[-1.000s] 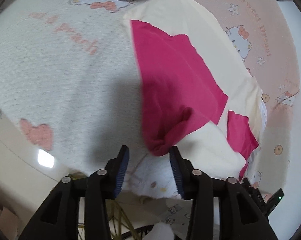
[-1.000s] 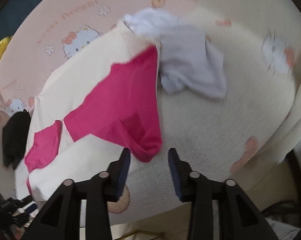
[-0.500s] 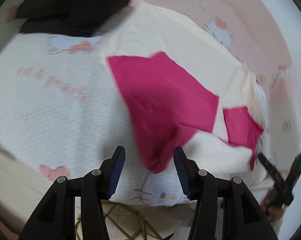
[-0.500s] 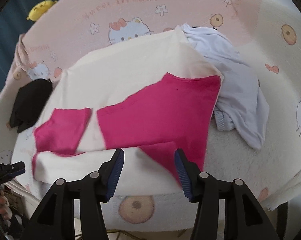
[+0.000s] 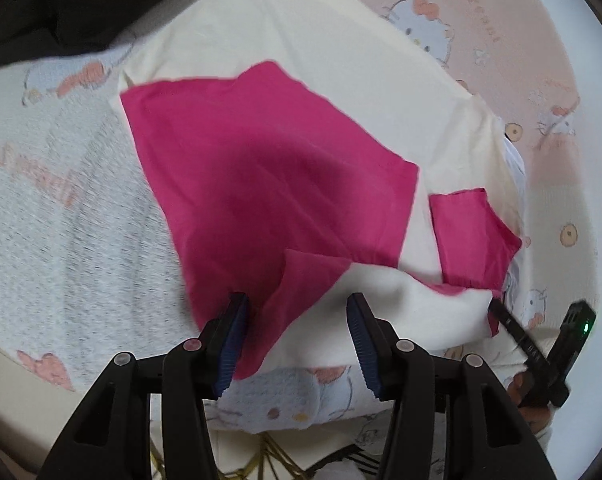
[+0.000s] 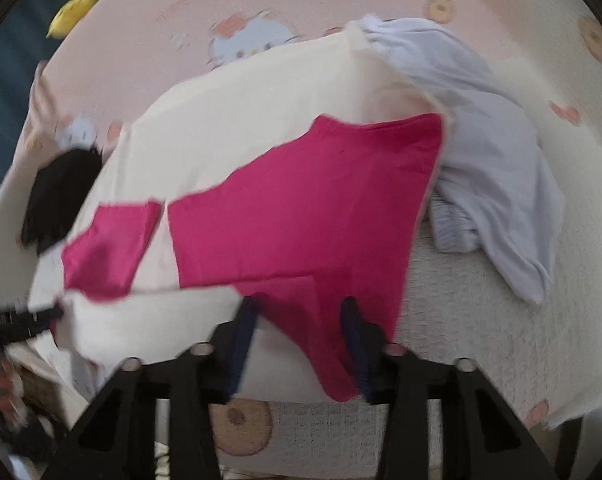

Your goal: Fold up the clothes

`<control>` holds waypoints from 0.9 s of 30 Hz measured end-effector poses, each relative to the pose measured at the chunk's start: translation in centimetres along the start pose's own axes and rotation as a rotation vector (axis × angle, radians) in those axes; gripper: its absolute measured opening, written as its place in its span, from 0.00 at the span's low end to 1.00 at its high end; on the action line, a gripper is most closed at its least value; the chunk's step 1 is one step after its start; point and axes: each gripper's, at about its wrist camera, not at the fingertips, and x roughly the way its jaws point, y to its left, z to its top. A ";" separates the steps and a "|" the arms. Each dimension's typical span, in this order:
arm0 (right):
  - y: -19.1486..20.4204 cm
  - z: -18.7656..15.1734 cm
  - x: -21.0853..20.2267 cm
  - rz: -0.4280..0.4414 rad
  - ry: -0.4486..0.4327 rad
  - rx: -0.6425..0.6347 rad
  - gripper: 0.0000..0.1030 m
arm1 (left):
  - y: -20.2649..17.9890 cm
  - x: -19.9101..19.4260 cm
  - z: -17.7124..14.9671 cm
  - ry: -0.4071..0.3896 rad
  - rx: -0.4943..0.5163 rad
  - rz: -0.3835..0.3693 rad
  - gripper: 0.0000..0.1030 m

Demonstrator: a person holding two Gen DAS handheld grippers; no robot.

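Both views have shifted across the pink-and-cream garment (image 5: 269, 184), spread beside the pale grey garment (image 6: 493, 168). Soft, light cloth; best gripped at its near pink corner. Left gripper (image 5: 299, 328) is held half-open; right gripper (image 6: 301, 336), just closing, straddles that corner unpressed.

You are looking at a pink sheet (image 6: 141, 20) that is showing cartoon cats. A white knit blanket (image 5: 61, 240) is covering its near part, and a yellow object (image 6: 75, 14) is lying beyond its far edge.
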 end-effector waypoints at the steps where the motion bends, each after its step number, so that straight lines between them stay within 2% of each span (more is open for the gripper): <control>1: 0.4 -0.1 0.4 -0.016 0.006 -0.026 0.25 | -0.1 0.3 0.2 -0.014 0.002 -0.014 0.45; 3: 1.3 0.0 1.0 -0.055 0.007 -0.081 0.21 | -0.5 0.5 0.4 -0.034 0.028 0.005 0.37; 4: 1.8 0.2 1.2 -0.077 -0.003 -0.104 0.19 | -0.7 0.6 0.6 -0.044 0.041 0.014 0.22; 5: 1.9 0.4 1.4 -0.096 -0.009 -0.119 0.13 | -0.9 0.7 0.7 -0.055 0.055 0.025 0.21; 7: 2.2 0.9 1.8 -0.133 -0.020 -0.145 0.09 | -1.4 0.5 0.8 -0.089 0.094 0.059 0.20; 11: 1.8 1.7 2.7 -0.196 -0.006 -0.134 0.07 | -1.3 0.9 1.3 -0.081 0.120 0.100 0.20; 16: 2.3 1.6 3.0 -0.227 -0.009 -0.157 0.07 | -0.9 2.2 1.6 -0.067 0.114 0.139 0.25; 18: 2.1 1.7 3.0 -0.220 -0.007 -0.144 0.07 | -1.5 2.3 1.5 -0.068 0.151 0.178 0.28; 20: 2.0 1.6 2.9 -0.212 -0.011 -0.137 0.08 | -2.0 2.1 1.5 -0.069 0.179 0.226 0.40; 21: 2.2 1.5 2.8 -0.214 -0.017 -0.146 0.09 | -2.2 2.0 1.5 -0.069 0.185 0.248 0.41; 25: 3.2 0.7 2.1 -0.238 -0.019 -0.208 0.14 | -1.8 0.8 1.6 -0.030 0.124 0.205 0.41; 27: 3.7 0.1 1.1 -0.251 -0.038 -0.251 0.18 | -1.9 -0.1 1.3 -0.034 0.131 0.191 0.41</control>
